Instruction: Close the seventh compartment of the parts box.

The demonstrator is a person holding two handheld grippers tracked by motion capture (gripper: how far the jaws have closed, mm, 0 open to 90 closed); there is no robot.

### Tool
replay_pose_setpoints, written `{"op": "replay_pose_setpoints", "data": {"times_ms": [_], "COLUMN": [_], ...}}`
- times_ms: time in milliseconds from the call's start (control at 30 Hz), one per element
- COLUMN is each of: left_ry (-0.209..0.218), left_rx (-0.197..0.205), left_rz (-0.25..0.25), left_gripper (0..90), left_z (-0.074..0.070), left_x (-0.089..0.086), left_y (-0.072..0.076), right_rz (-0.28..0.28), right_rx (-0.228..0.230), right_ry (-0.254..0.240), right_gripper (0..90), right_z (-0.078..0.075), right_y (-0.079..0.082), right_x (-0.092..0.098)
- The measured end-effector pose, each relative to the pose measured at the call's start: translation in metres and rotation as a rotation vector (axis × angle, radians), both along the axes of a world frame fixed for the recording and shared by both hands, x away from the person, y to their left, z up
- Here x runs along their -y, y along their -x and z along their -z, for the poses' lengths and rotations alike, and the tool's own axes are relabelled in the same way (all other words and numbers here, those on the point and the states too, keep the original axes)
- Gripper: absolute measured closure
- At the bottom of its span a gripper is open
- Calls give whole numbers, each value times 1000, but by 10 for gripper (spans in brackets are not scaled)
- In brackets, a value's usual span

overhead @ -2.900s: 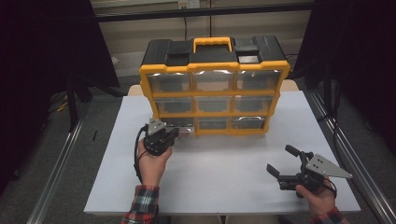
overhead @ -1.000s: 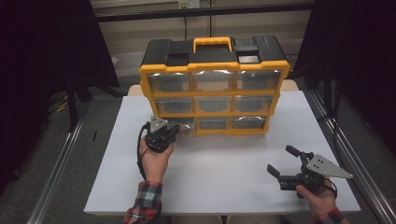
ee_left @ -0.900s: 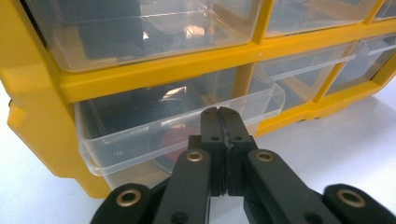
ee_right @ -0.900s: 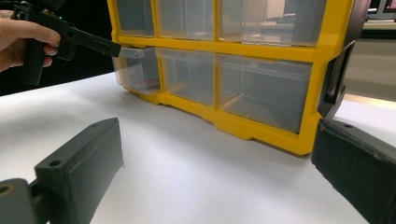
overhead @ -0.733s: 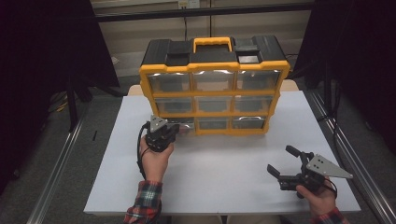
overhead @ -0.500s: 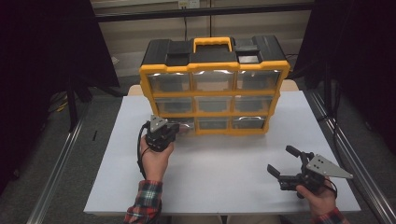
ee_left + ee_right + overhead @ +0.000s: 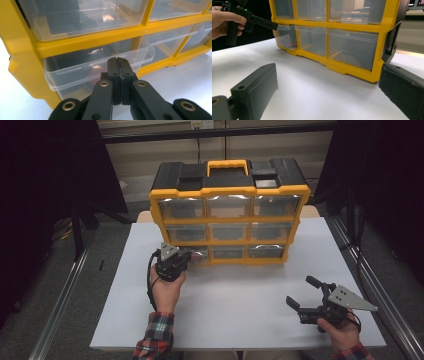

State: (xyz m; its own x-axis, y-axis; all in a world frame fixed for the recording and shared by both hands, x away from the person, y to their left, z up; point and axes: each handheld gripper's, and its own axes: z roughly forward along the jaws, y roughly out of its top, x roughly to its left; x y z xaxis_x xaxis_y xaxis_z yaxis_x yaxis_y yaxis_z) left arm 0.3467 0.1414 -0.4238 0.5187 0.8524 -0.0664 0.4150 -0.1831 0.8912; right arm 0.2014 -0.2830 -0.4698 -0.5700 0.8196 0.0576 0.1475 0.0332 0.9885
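Note:
A yellow and black drawer organizer (image 7: 230, 195) with clear drawers stands at the back of the white table (image 7: 240, 315). My left gripper (image 7: 188, 256) is at its bottom-left drawer (image 7: 199, 254), held level. Its jaws are shut on that drawer's front lip (image 7: 75, 72). The drawer sticks out a little from the yellow frame (image 7: 82, 41), and something red (image 7: 96, 73) lies inside it. From the right gripper view, the left gripper (image 7: 275, 25) pinches the lip of the drawer (image 7: 285, 37). My right gripper (image 7: 302, 292) rests open near the front right, its jaws empty and pointed toward the organizer (image 7: 352, 27).
The organizer has a yellow carry handle (image 7: 227, 166) on top. Metal rails (image 7: 65, 310) run along both sides of the table, with dark surroundings beyond. Bare tabletop (image 7: 317, 87) lies between the right gripper and the organizer.

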Motion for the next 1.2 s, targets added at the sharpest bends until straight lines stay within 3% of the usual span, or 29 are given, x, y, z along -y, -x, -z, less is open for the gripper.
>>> {"op": "replay_pose_setpoints", "data": {"times_ms": [1200], "left_ry": [-3], "left_rx": [22], "left_rz": [-22], "left_gripper": [896], "left_z": [3], "left_x": [1], "left_y": [-6], "right_rz": [2], "right_rx": [-2], "right_ry": [-2], "right_gripper": [17], "right_z": [0], "right_y": [0], "right_x": [0]}}
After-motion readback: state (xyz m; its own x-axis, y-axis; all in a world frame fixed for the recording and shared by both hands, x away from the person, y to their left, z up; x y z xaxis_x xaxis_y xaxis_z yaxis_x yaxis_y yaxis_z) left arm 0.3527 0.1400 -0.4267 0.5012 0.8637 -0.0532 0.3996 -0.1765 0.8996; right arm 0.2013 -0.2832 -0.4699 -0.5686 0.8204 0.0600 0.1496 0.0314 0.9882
